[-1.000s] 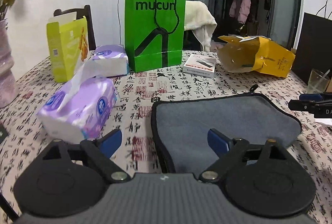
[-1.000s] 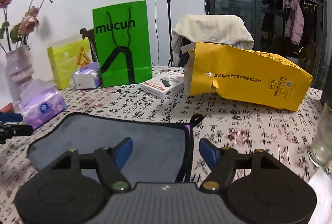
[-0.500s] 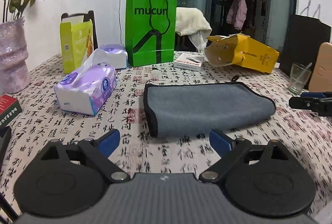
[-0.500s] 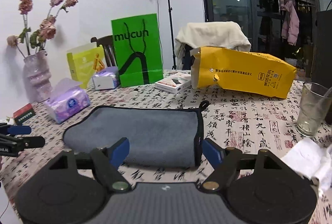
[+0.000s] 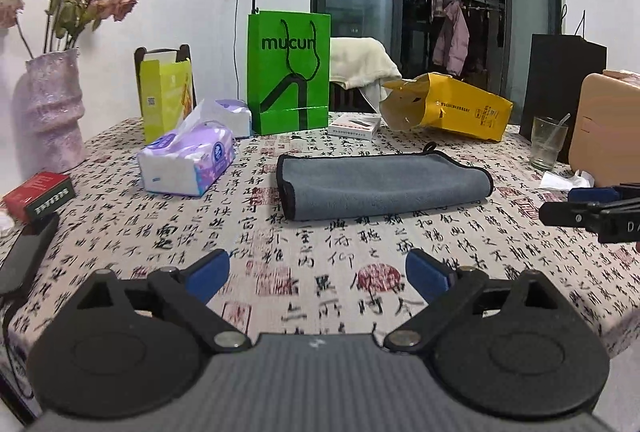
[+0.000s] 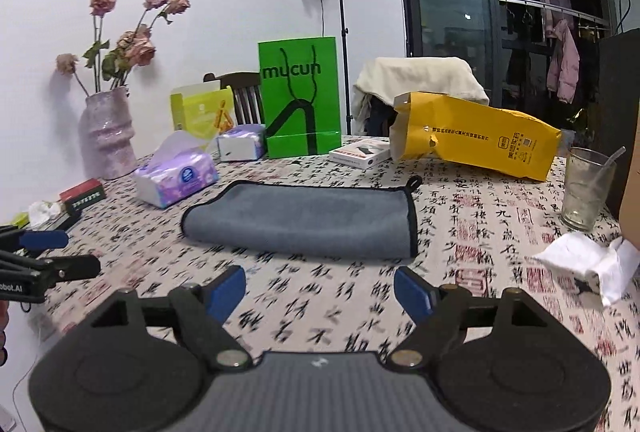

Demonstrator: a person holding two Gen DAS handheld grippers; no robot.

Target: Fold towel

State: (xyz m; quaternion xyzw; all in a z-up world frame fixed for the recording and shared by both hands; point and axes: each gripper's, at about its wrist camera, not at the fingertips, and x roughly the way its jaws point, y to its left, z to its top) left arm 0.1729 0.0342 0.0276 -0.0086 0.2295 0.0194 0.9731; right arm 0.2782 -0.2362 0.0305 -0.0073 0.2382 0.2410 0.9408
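A grey towel with black trim point(image 5: 380, 184) lies folded flat on the patterned tablecloth, also in the right wrist view point(image 6: 304, 218). My left gripper point(image 5: 318, 276) is open and empty, held back from the towel near the table's front edge. My right gripper point(image 6: 318, 290) is open and empty, also well short of the towel. Each gripper shows at the edge of the other's view: the right one point(image 5: 592, 208), the left one point(image 6: 44, 260).
A tissue pack point(image 5: 188, 162), green bag point(image 5: 288, 72), yellow bag point(image 5: 448, 106), small white box point(image 5: 354, 125), glass point(image 6: 586, 188), crumpled tissue point(image 6: 588, 264), vase point(image 5: 54, 112), red box point(image 5: 40, 196) and a phone point(image 5: 26, 258) ring the towel.
Both grippers have pulled back and up from the towel, staying open. The towel lies folded on the table, further away in both views.
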